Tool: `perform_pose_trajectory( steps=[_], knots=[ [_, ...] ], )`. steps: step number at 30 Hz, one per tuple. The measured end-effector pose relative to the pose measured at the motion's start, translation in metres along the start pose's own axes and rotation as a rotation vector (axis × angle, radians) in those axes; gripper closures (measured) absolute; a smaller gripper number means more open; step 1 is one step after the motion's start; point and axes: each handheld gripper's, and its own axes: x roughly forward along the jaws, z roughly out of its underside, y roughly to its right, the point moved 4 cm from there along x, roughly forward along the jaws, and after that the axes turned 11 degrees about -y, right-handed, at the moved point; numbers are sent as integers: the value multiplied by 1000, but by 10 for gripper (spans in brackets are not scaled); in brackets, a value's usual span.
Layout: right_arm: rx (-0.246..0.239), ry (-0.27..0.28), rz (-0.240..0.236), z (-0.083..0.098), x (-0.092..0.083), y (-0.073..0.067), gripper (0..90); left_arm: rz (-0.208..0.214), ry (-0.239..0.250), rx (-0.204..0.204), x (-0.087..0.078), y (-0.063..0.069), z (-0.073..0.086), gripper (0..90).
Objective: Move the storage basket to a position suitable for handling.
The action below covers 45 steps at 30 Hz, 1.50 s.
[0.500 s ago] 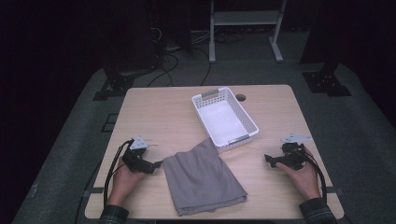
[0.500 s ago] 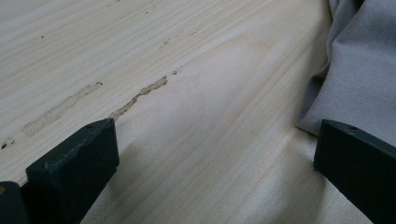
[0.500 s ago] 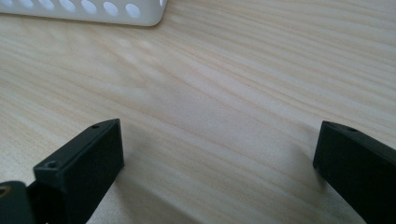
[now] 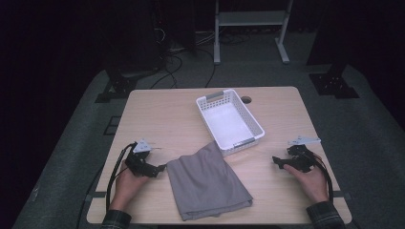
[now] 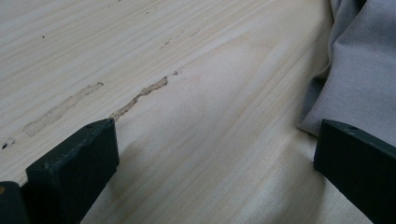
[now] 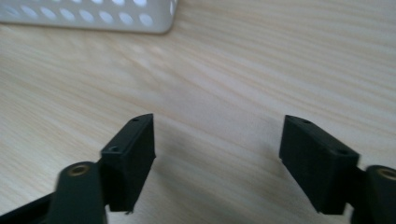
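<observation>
Both tools (image 4: 161,168) (image 4: 277,162) rest gaping beside the grey cloth (image 4: 206,180).

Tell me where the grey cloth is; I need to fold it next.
In the high view the grey cloth lies near the table's front edge, between the two grippers, its far corner touching the white basket.
</observation>
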Motion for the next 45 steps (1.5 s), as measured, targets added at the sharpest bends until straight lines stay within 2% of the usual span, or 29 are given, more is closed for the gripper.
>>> perform_pose_trajectory(
  steps=[2,4,12,14,17,18,21,27,34,45],
  knots=[
    [3,19,-12,-6,-7,-4,326,0,0,-1,0,0,0,0],
    [4,31,-11,-9,-12,-4,351,-1,0,-2,0,0,0,0],
    [13,72,-62,-27,-26,-3,489,-1,0,-3,0,0,0,0],
    [12,94,-80,-37,-33,-5,513,-1,1,-3,0,0,0,0],
    [7,109,-83,-44,-36,-6,529,-2,0,-4,0,0,0,0],
    [4,119,-95,-53,-41,-8,546,-2,0,-4,0,0,0,0],
    [-2,132,-102,-64,-45,-8,569,-4,0,-6,0,1,0,0],
    [-11,125,-114,-84,-44,-5,603,-5,-2,-2,0,0,0,0],
    [-14,114,-120,-94,-39,-3,611,-3,-2,-6,0,1,0,0],
    [-35,94,-117,-117,-30,-11,630,-3,1,-8,0,1,0,0]
  ],
)
